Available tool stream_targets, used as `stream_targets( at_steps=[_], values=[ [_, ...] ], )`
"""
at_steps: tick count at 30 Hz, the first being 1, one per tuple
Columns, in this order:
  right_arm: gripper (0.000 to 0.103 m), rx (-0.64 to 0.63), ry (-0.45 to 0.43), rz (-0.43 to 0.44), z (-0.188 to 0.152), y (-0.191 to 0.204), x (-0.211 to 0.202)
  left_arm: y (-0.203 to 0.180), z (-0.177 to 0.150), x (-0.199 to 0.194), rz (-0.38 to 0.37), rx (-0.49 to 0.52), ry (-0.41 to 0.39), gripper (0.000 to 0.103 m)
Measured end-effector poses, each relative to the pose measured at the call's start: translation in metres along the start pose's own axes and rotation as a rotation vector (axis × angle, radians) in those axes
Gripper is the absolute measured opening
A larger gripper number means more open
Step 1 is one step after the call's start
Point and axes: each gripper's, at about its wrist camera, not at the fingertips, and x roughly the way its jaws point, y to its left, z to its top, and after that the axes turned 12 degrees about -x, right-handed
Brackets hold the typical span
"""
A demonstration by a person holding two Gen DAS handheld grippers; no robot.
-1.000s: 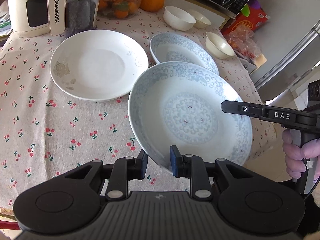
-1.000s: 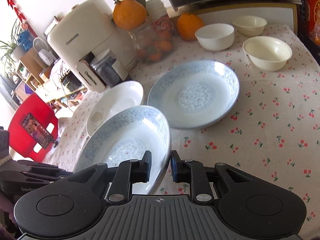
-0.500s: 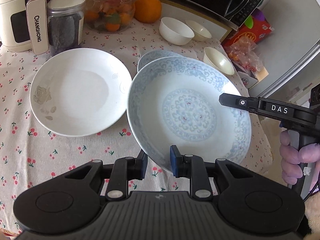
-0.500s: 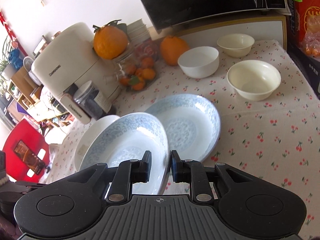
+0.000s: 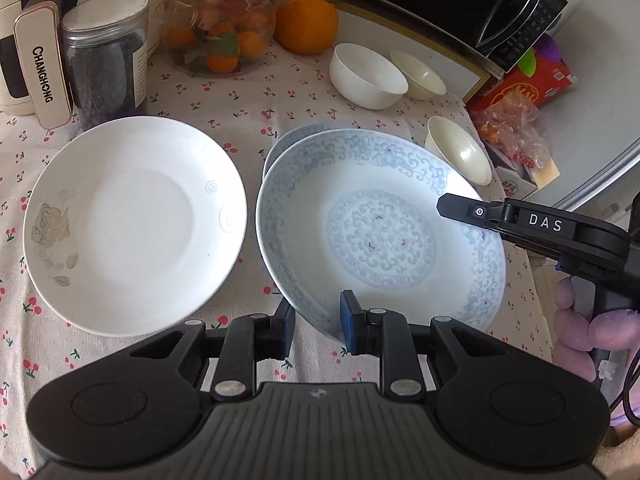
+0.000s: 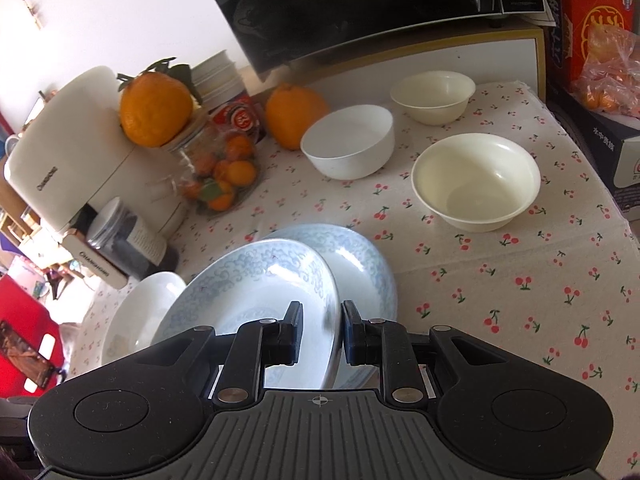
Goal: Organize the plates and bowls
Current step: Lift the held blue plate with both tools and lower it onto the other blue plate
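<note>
A cherry-print tablecloth covers the table, with a cream appliance marked "CHANGHONG" at the back; the right gripper carries the letters "DAS". Both it and the left gripper are clamped on the near rim of one blue-patterned plate, tilted in the air. Since a second ago this plate has travelled across to hover over the second blue plate, now mostly hidden, beside the white plate.
</note>
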Motion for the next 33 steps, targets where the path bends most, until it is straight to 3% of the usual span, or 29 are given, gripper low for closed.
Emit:
stream_targets(
  at_steps=[18, 33],
  values=[
    [0.021, 0.030, 0.016, -0.095, 0.004, -0.006, 0.031, -0.015, 0.010, 0.023, 0.099, -0.018, -0.057, 0.022],
    [0.021, -0.028, 0.034, -0.170, 0.002, 0.002, 0.037, -0.021, 0.012, 0.030, 0.149, 0.029, -0.099, 0.021]
  ],
)
